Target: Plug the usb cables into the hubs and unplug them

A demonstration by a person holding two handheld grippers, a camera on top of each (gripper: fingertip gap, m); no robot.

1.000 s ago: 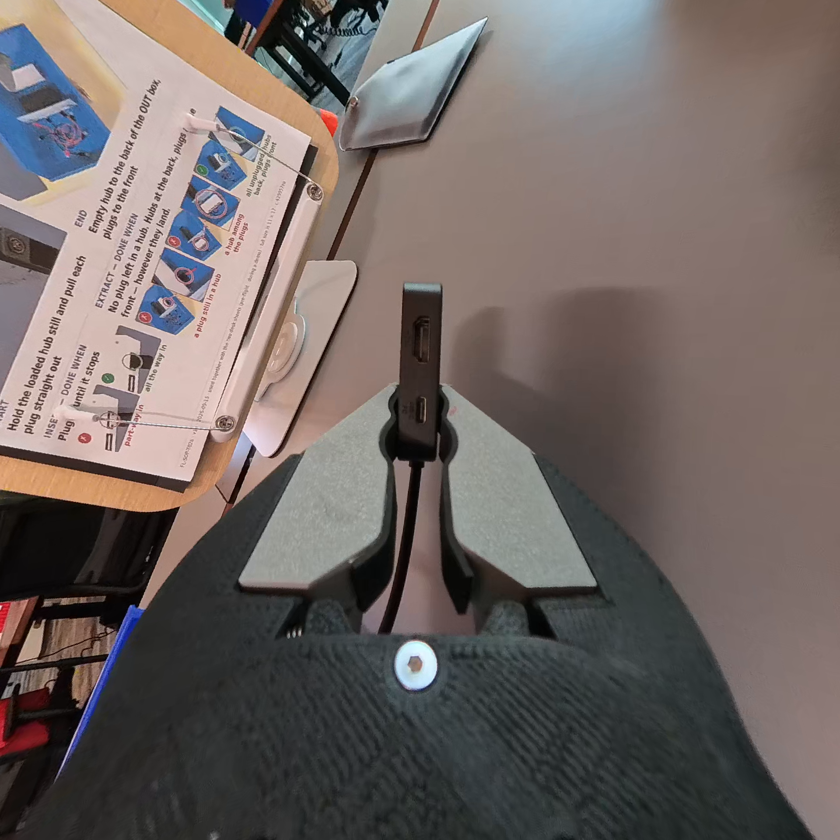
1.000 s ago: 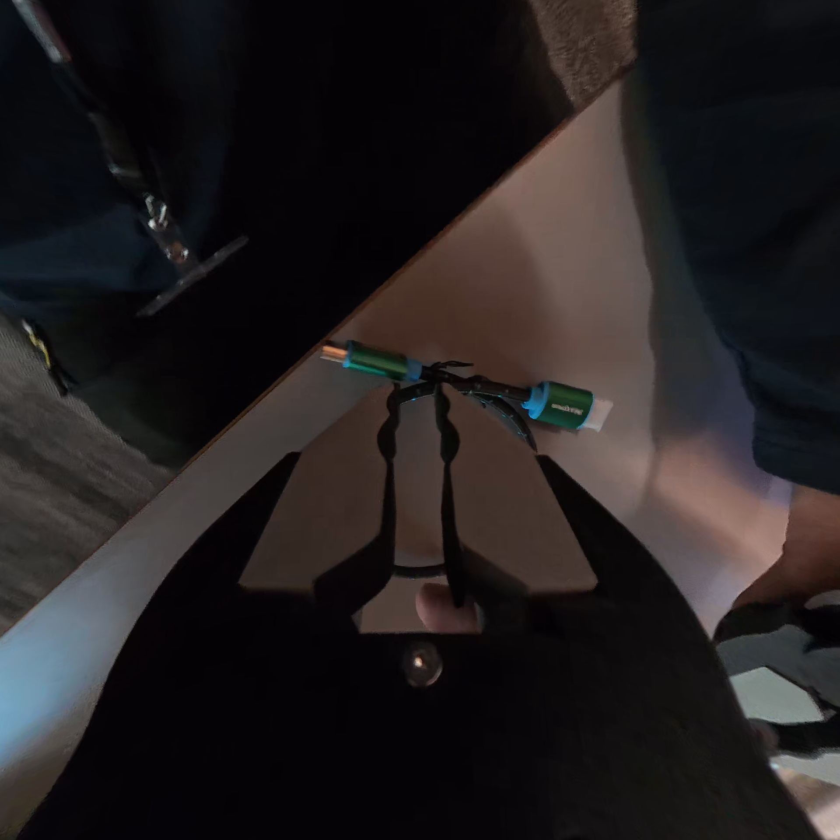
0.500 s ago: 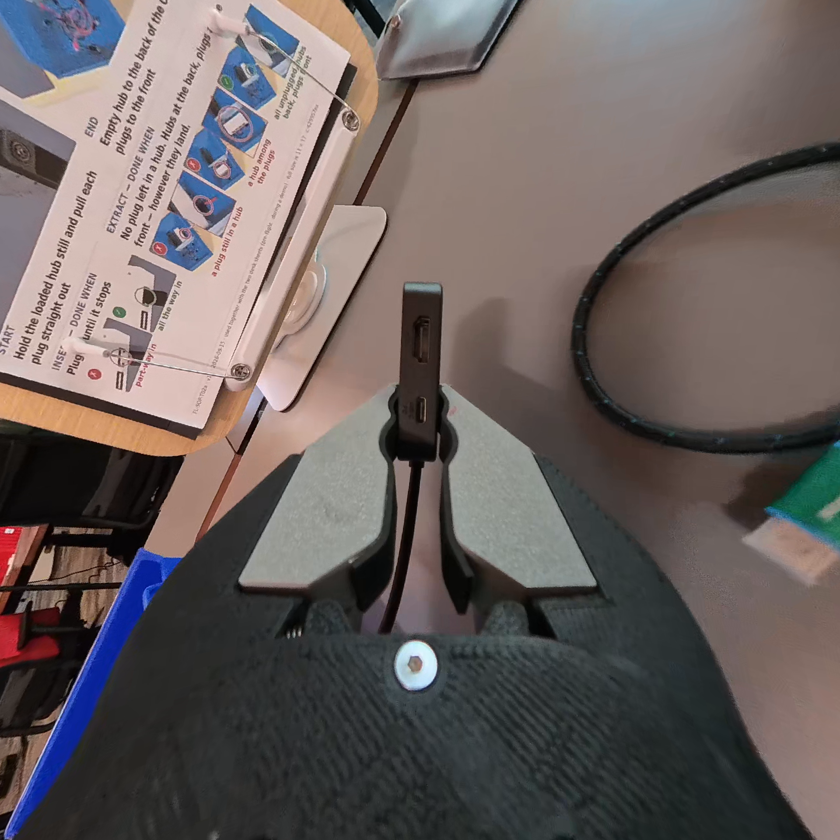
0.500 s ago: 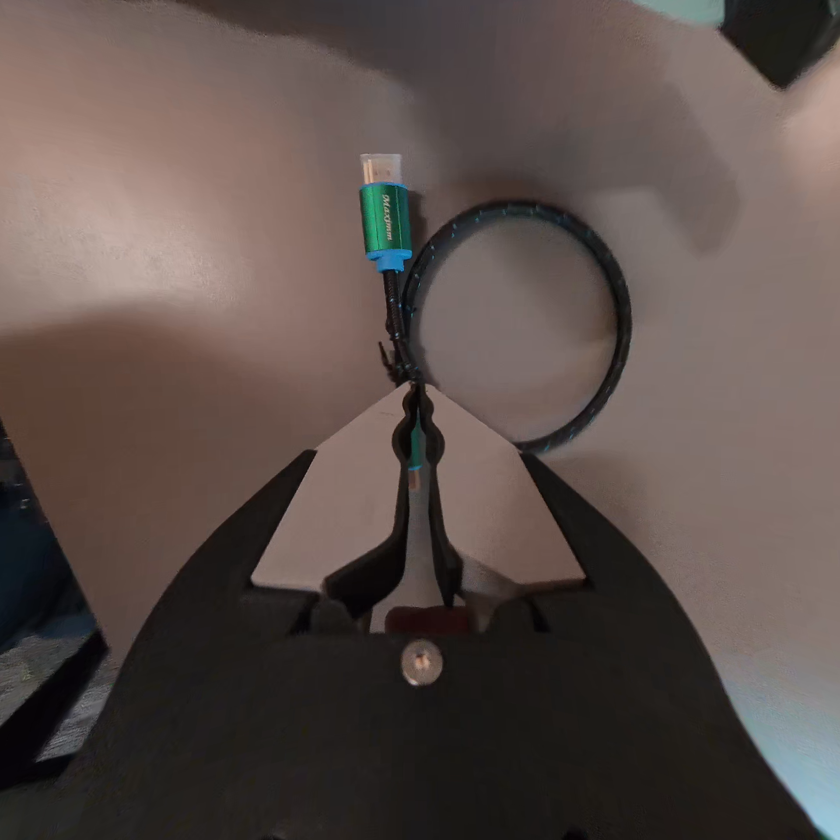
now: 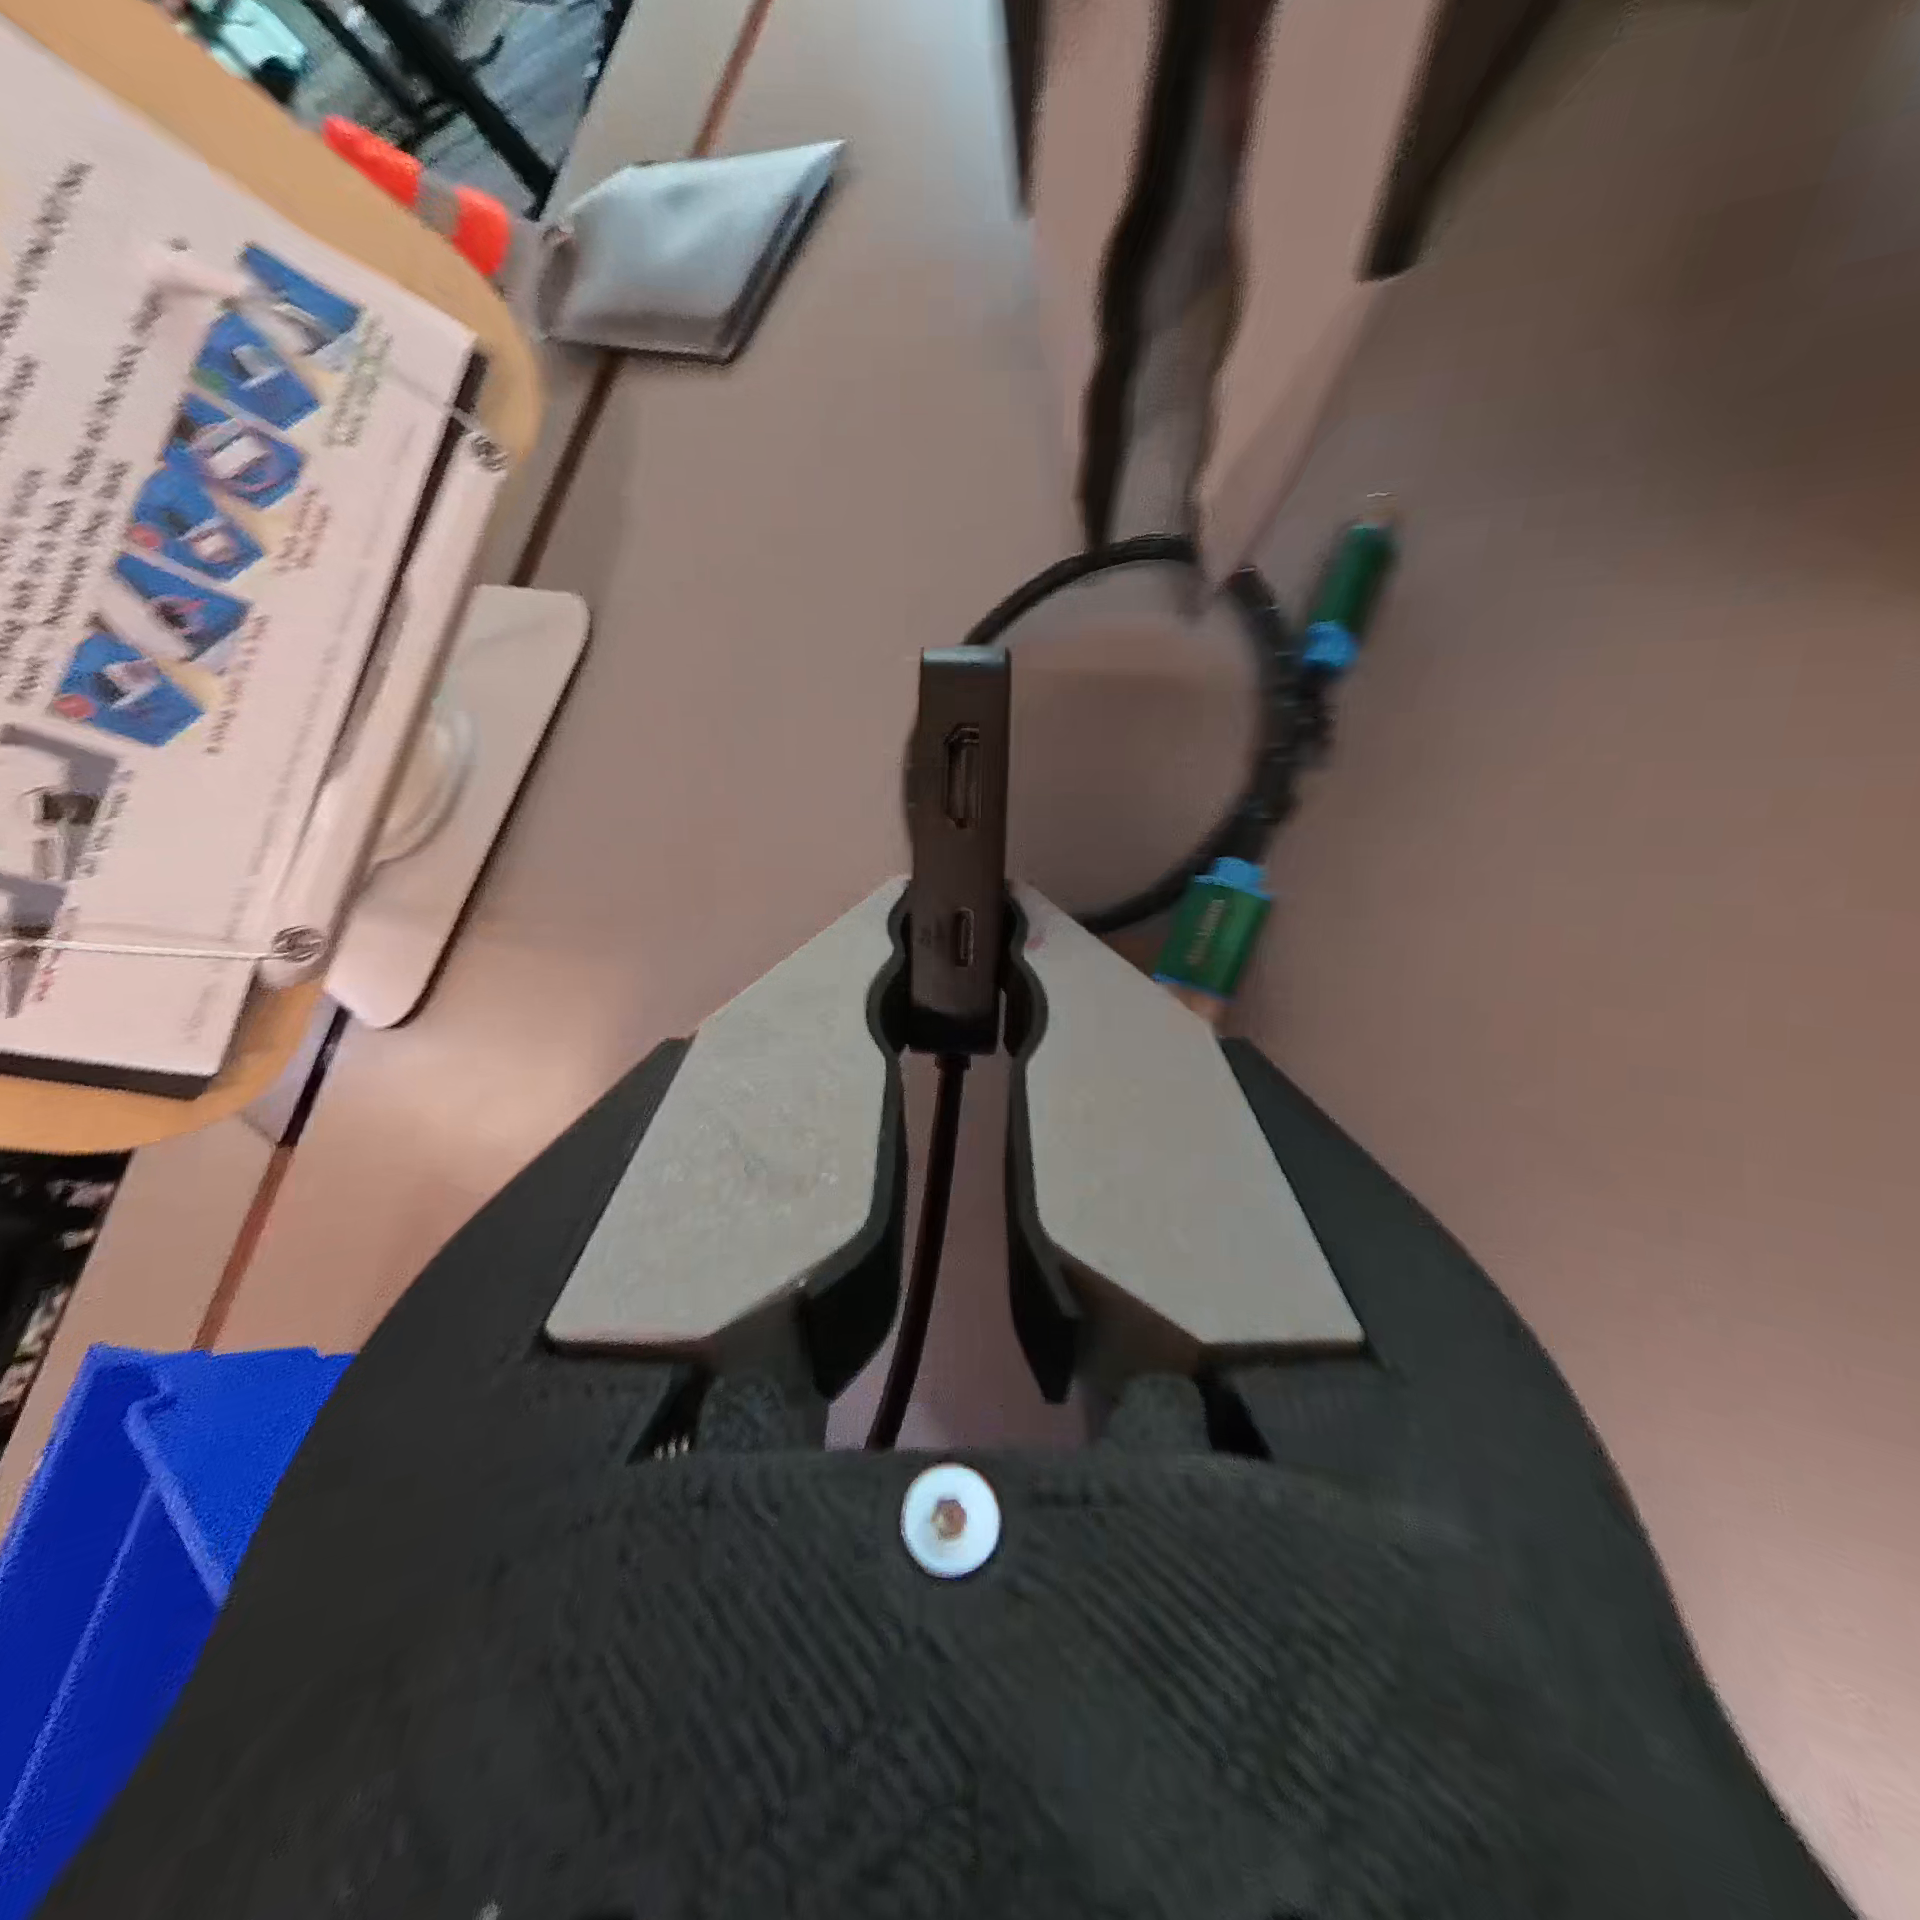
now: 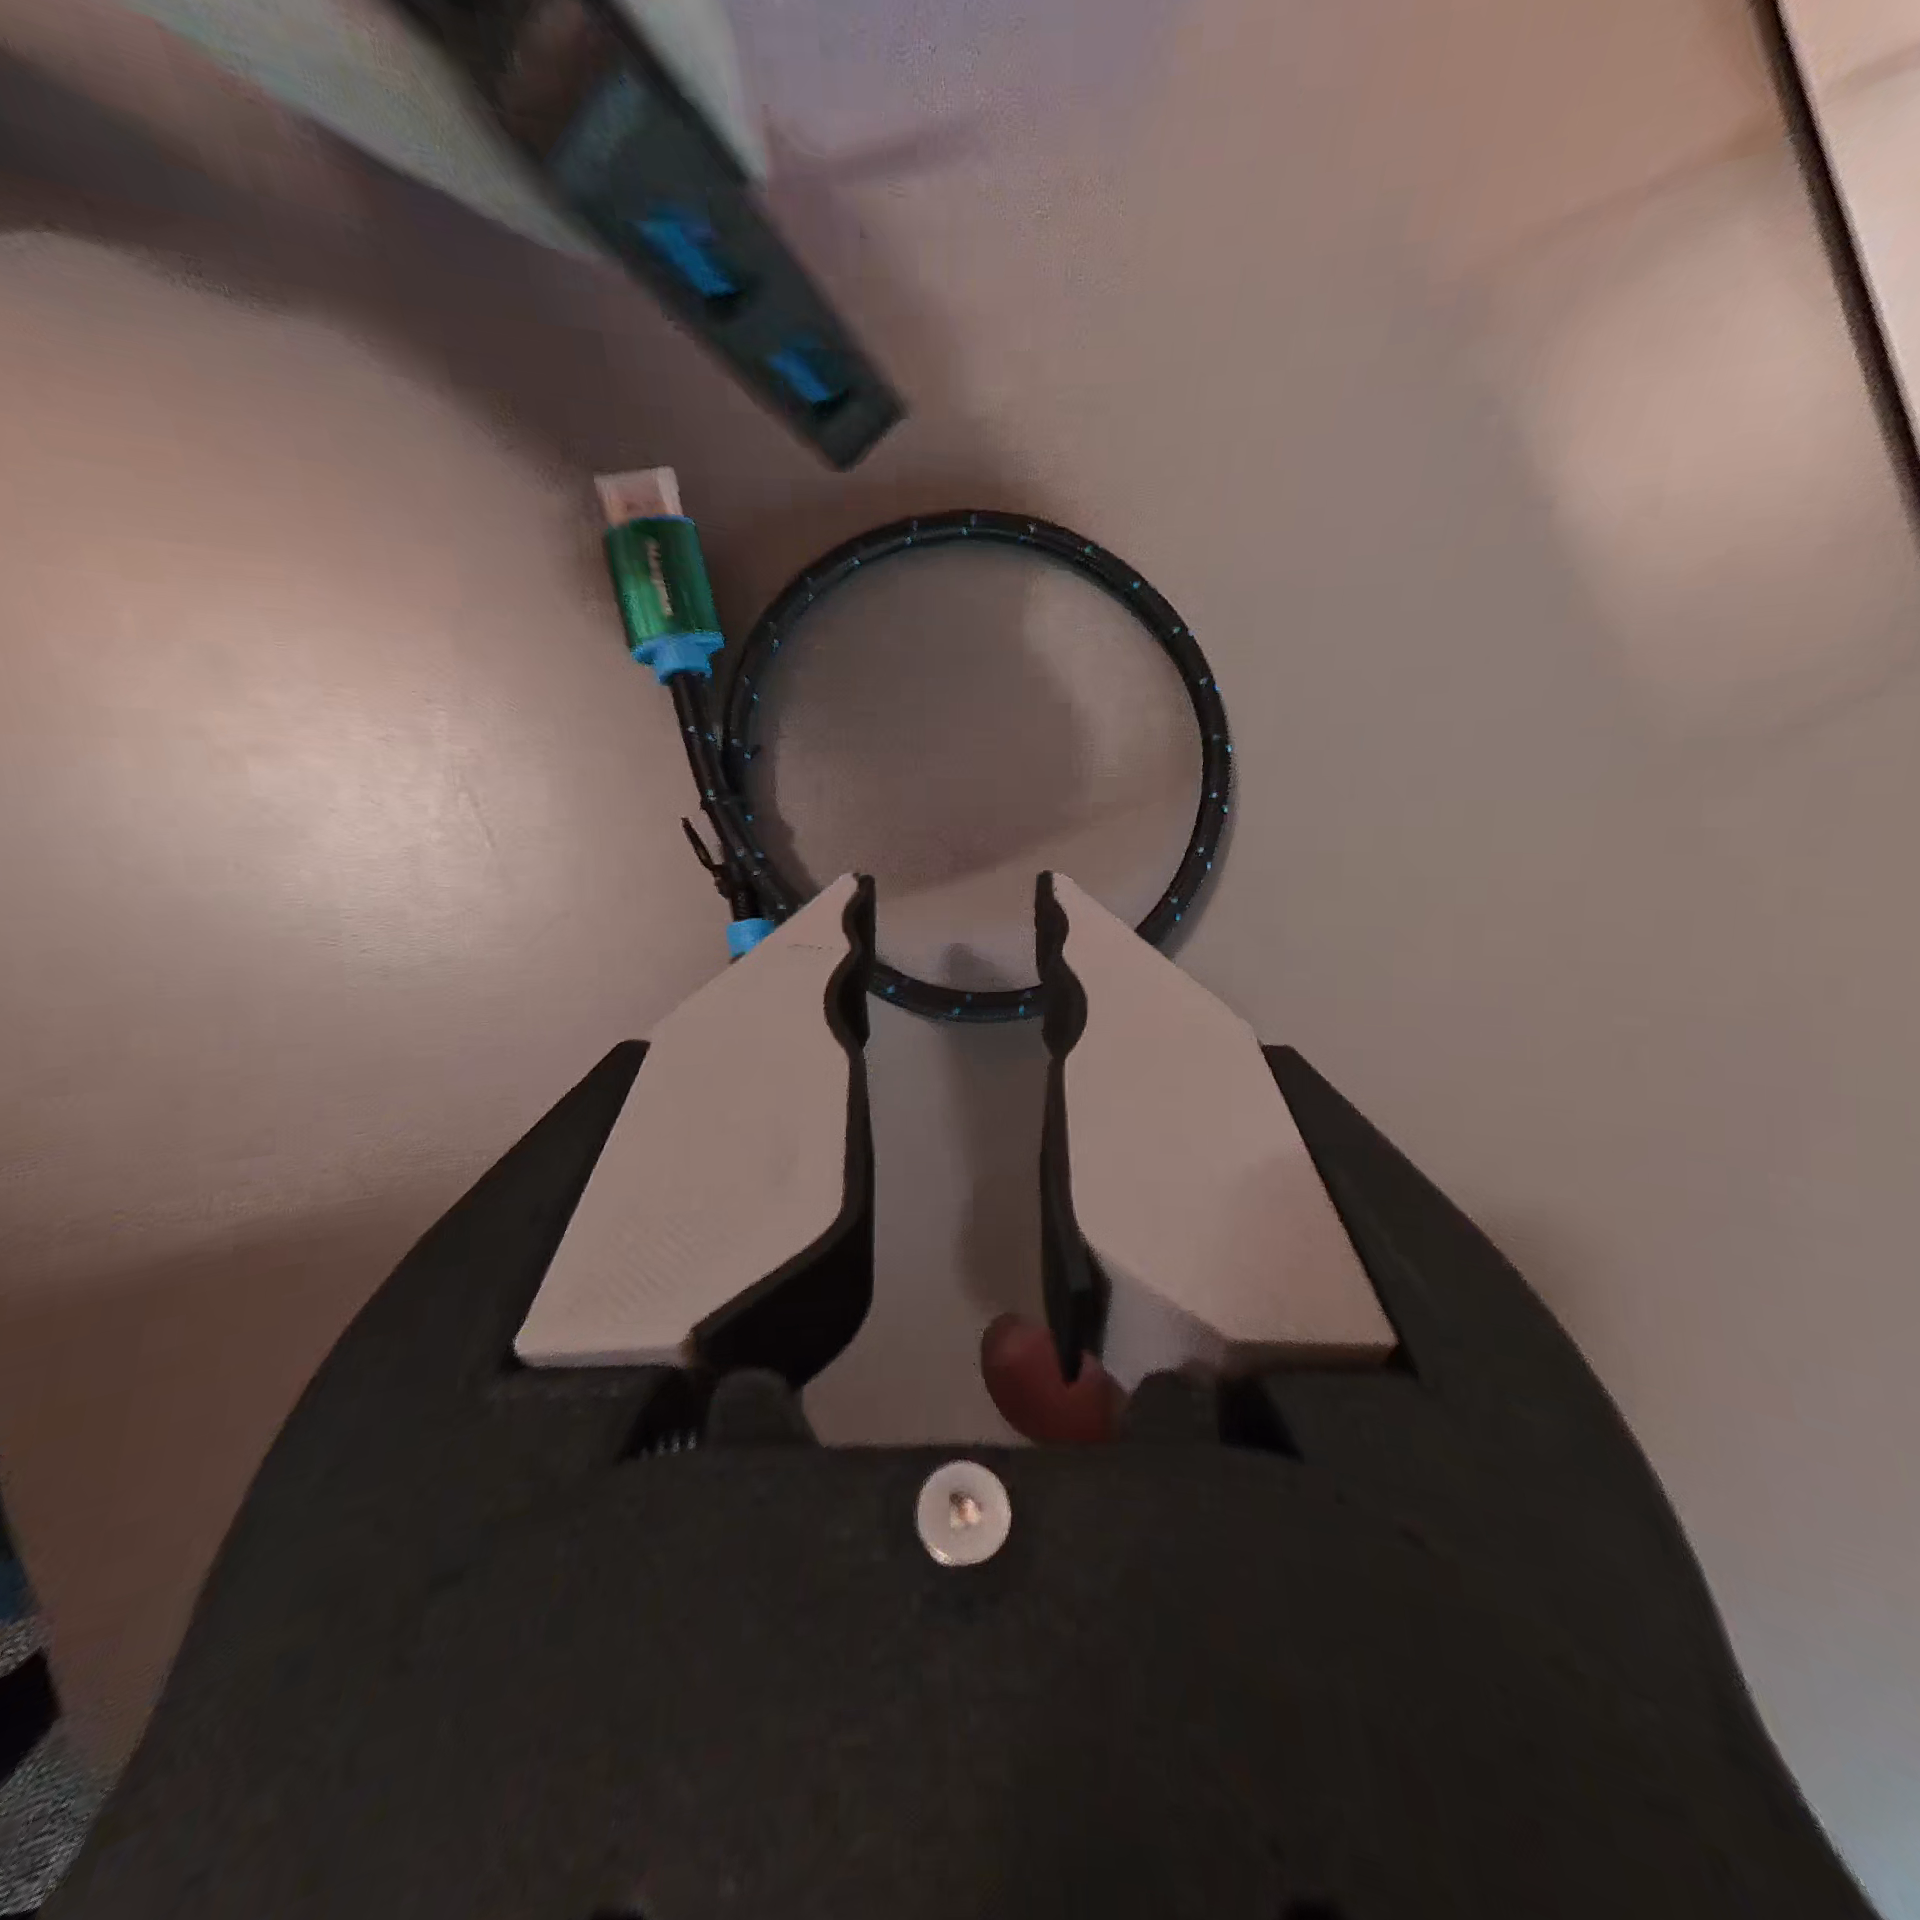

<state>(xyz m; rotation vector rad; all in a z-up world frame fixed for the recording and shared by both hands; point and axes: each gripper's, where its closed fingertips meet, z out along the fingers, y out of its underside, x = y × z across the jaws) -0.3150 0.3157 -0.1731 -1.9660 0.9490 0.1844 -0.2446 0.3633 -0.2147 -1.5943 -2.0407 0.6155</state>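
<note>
Your left gripper (image 5: 957, 961) pinches the rigid dark hub (image 5: 961, 821) above the worktop (image 5: 1558, 935), while your right gripper (image 6: 954, 940) hangs spread over the limp braided cable (image 6: 1205, 748), probably best taken by its stiff green plug (image 6: 658, 592).

Place: I am seeing a lab or office workbench | signs: instruction sheet (image 5: 208, 582) lying beside, blue bin (image 5: 114, 1558) standing near

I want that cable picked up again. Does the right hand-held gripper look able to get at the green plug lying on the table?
Probably yes. The right hand-held gripper is open and holds nothing, and the green plug lies uncovered on the table, ahead and left of its fingertips.
</note>
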